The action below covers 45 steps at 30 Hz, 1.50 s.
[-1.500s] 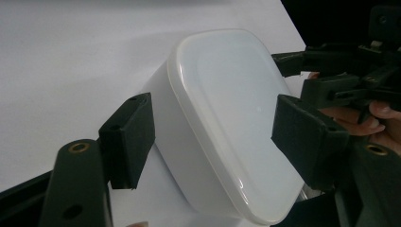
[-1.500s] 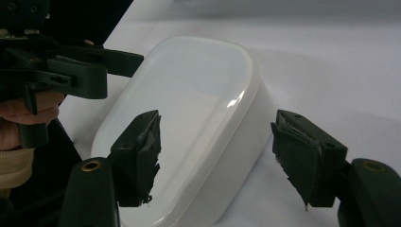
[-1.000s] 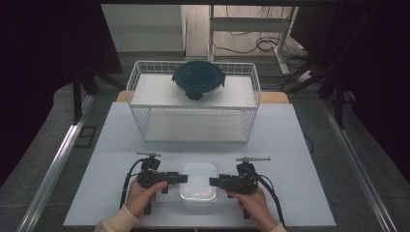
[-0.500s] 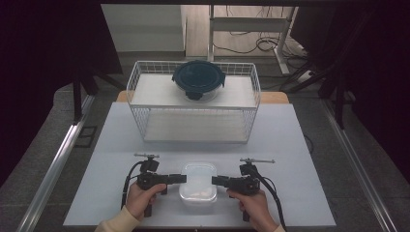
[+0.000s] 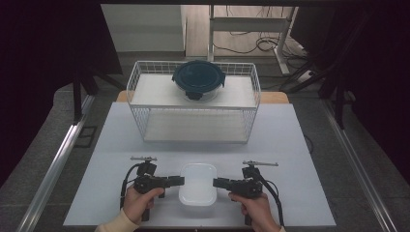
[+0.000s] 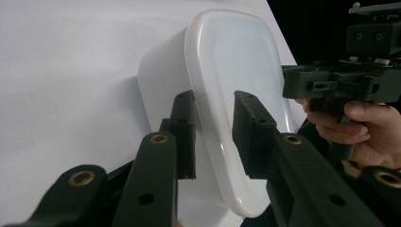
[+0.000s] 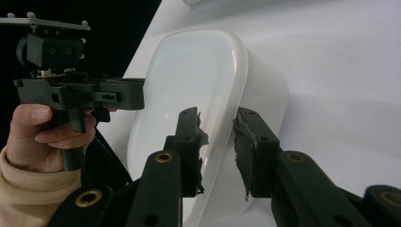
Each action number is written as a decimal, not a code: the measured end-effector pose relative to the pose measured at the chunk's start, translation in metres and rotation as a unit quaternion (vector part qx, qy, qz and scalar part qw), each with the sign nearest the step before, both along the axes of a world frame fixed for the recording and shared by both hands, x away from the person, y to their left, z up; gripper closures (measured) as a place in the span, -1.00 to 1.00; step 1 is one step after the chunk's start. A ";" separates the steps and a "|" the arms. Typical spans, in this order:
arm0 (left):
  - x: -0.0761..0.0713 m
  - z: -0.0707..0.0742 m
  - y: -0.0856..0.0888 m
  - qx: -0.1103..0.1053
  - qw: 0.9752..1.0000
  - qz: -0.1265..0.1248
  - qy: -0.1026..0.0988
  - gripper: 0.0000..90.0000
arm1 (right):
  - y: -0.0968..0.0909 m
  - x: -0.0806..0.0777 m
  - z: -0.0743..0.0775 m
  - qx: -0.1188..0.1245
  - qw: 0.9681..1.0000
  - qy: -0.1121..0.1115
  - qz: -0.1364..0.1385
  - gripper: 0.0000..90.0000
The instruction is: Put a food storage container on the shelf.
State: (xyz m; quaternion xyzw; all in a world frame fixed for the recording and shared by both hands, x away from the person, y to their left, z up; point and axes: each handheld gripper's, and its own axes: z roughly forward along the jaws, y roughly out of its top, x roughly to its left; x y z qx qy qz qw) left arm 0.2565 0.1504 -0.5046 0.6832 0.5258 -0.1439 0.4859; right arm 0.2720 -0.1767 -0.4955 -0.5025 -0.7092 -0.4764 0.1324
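A white rectangular box with a lid [image 5: 197,186] lies near the table's front edge. My left gripper [image 5: 181,181] points at its left side and my right gripper [image 5: 215,182] at its right side, each held in a hand. In the left gripper view my left gripper [image 6: 213,97] straddles the lid's rim [image 6: 236,56], one jaw under it and one over it, with a gap still showing. In the right gripper view my right gripper [image 7: 217,114] straddles the opposite rim [image 7: 189,71] the same way. Both pairs of jaws have just been closing around the rim.
A white wire basket [image 5: 193,124] stands at the back of the white table [image 5: 290,145]. On its upper shelf sits a round container with a dark blue lid [image 5: 198,79]. Cables trail from both grippers toward the front edge.
Both grippers' tips sit slightly closer against the white box's sides than a second ago. The hands and the box have stayed in place.
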 end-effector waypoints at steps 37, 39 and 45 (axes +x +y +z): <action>-0.011 0.015 0.001 0.003 0.999 -0.012 -0.050 0.78 | -0.004 -0.005 0.013 -0.024 0.997 -0.065 0.017 0.75; -0.011 0.016 0.001 0.004 0.999 -0.012 -0.052 0.78 | -0.003 -0.006 0.013 -0.025 0.997 -0.066 0.018 0.75; -0.012 0.022 0.001 0.005 0.998 -0.012 -0.066 0.78 | -0.004 -0.007 0.019 -0.019 0.997 -0.077 0.019 0.75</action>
